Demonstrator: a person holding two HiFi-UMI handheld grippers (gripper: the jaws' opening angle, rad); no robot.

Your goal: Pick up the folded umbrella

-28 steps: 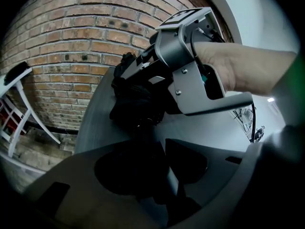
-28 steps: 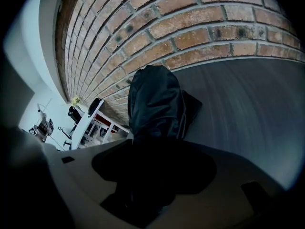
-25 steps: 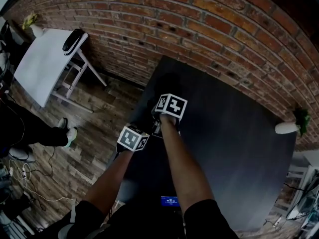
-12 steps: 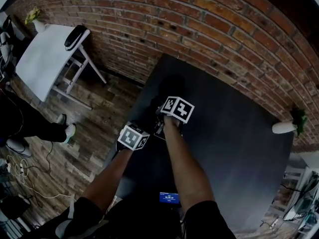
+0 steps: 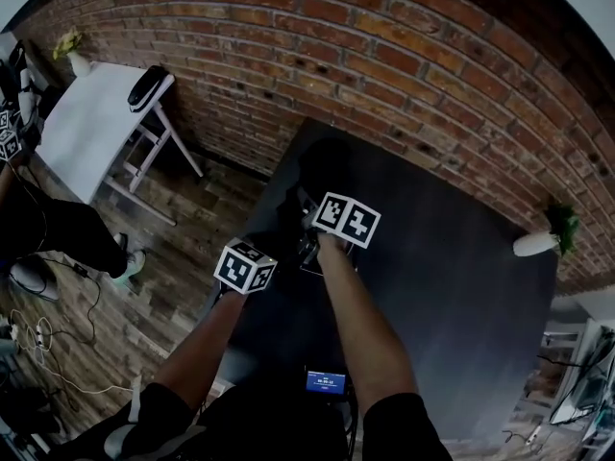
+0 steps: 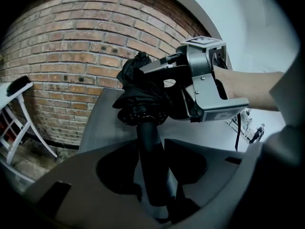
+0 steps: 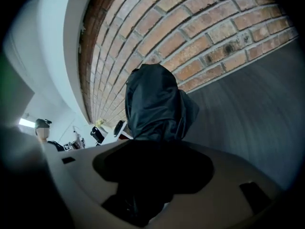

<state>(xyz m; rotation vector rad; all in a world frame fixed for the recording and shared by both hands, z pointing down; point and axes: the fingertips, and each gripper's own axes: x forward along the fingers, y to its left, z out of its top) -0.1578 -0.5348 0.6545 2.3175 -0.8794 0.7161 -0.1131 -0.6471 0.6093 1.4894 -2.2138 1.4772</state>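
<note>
Red brick wall (image 5: 404, 56) rises behind a dark matte rectangular table (image 5: 461, 286). A white folding side table (image 5: 86, 123) stands to the left on the wood-plank floor (image 5: 183, 219). The black folded umbrella (image 6: 143, 92), held over the dark table's left part near the wall, spans both tools. Left gripper (image 6: 155, 175) clamps its straight black handle. Right gripper (image 7: 143, 185) is clenched on the bundled fabric canopy.

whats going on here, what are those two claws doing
A person holds a claw in each hand, and both are clamped on the folded umbrella. The left claw grips its handle, and the right claw grips the bunched black canopy. The umbrella appears to be lifted off the dark table beside the brick wall.
</note>
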